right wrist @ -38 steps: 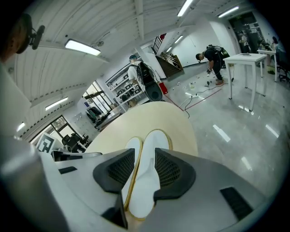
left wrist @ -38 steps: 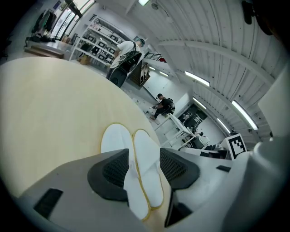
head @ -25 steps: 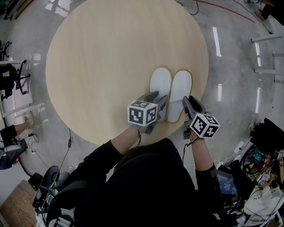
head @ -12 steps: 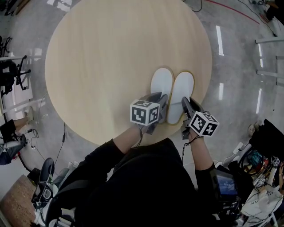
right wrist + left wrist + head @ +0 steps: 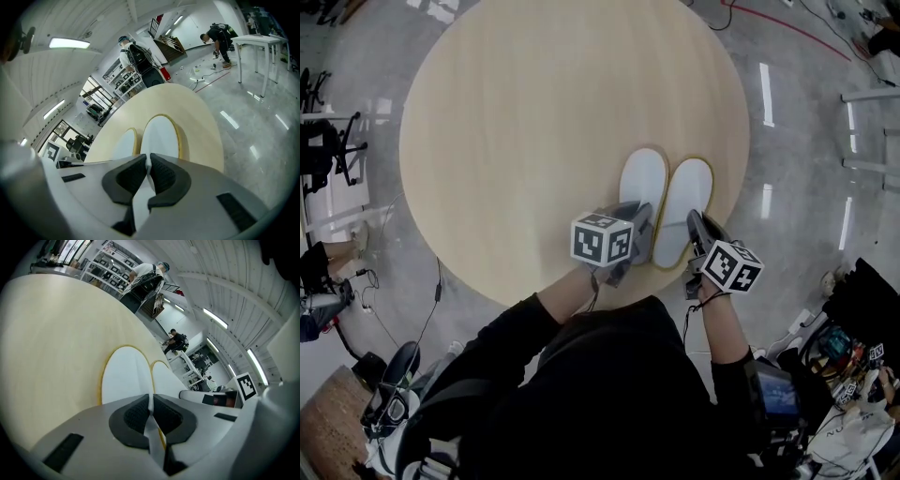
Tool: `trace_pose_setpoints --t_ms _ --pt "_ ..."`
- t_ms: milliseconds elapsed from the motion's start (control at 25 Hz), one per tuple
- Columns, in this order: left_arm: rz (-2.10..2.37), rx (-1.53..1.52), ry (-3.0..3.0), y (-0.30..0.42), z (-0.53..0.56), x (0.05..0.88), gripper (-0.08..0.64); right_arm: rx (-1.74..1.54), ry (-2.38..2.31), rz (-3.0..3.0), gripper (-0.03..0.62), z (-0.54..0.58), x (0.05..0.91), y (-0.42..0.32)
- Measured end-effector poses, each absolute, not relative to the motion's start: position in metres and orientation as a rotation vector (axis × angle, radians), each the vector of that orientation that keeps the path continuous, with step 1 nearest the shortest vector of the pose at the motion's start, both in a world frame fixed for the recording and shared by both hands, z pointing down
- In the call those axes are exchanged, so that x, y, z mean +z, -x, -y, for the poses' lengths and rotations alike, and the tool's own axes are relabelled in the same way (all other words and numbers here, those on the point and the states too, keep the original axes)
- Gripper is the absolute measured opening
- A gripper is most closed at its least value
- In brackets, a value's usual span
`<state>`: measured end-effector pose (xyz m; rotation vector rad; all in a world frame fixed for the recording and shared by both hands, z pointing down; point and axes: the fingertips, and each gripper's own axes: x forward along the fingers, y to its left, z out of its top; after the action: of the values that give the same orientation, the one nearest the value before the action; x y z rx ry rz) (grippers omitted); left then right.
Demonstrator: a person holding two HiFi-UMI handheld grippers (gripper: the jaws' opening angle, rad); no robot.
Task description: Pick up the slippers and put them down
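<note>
Two slippers (image 5: 642, 176) (image 5: 687, 192) are lying at the table's (image 5: 516, 141) lower-right edge; left gripper (image 5: 151, 403) and right gripper (image 5: 148, 163), just closing, are clamping one each.

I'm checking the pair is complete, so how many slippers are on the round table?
2. The left slipper and the right slipper lie side by side near the table's edge closest to the person. None appears hidden.

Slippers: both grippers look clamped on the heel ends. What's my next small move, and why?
Probably raise both hands a little, together. The left gripper and right gripper have just been closing, and each now pinches a heel edge: left slipper, right slipper. Both lie flat on the table, so a short lift would test the grips.
</note>
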<state>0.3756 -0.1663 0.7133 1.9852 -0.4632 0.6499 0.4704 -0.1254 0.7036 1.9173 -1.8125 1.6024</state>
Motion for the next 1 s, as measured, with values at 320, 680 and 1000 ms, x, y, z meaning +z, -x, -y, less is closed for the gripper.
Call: trace_pose_setpoints --t_ms 320,680,1000 --pt "0.507 0.546 -2.015 -0.362 0.174 0.677 0.032 1.555 -1.964 1.864 0.031 0.127 0.672 -0.472" --pt "0.6 0.411 -1.998 -0.306 0.163 0.634 0.032 1.437 -1.96 2.017 0.031 0.118 0.617 -0.423" --pt "0.683 0.28 -2.076 -0.293 0.126 0.57 0.032 1.252 -1.896 2.277 0.031 0.068 0.539 -0.391"
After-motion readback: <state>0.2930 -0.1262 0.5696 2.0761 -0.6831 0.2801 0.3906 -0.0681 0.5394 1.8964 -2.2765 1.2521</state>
